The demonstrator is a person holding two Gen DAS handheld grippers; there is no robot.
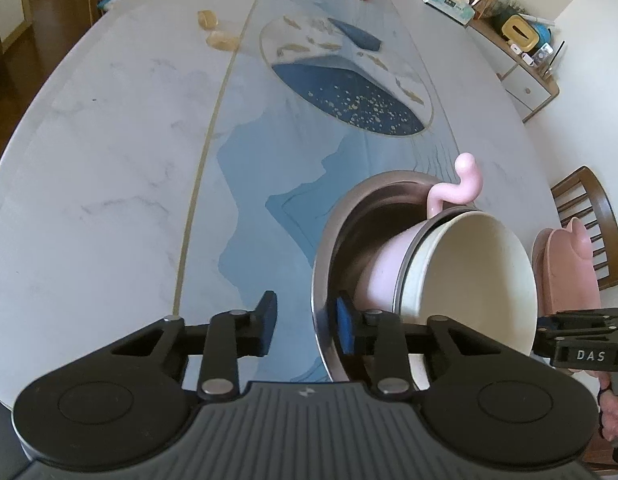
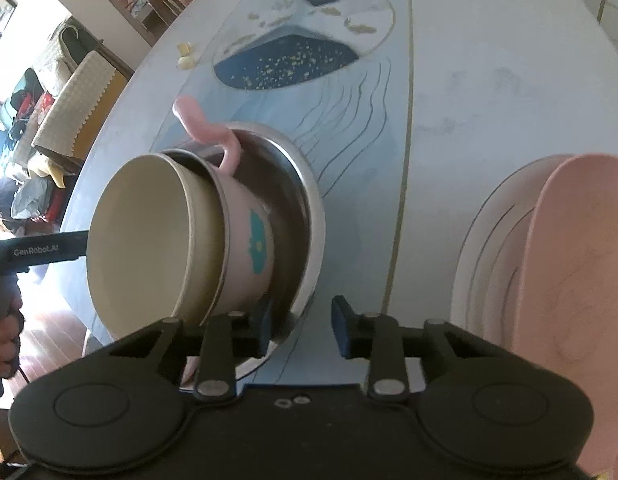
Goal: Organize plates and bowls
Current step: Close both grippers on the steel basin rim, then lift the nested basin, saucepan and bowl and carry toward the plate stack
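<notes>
I count three bowls, nested and tipped on their sides in the views: a steel bowl (image 1: 329, 240) outermost, a pink bowl (image 1: 385, 264) with a curly handle inside it, and a cream bowl (image 1: 477, 272) innermost. The stack sits on the blue band running down the middle of the long table (image 1: 109, 160).

There are two plates just beside the bowls: a white plate (image 2: 489, 240) with a pink plate (image 2: 581, 260) resting on it.

My left gripper (image 1: 305, 326) has its jaws apart, astride the steel bowl's rim, one finger inside and one outside. Table shows between the outer pad and the rim, so it is not clamped. My right gripper (image 2: 303, 324) straddles the opposite side of the same rim the same way, jaws apart, with a gap at the outer pad.

Bare marble lies wide open beyond the left gripper. Two amber bits (image 1: 213, 30) and one tissue box (image 1: 449, 0) sit well away at the far end. One chair (image 1: 589, 224) stands past the plates at the table's edge.
</notes>
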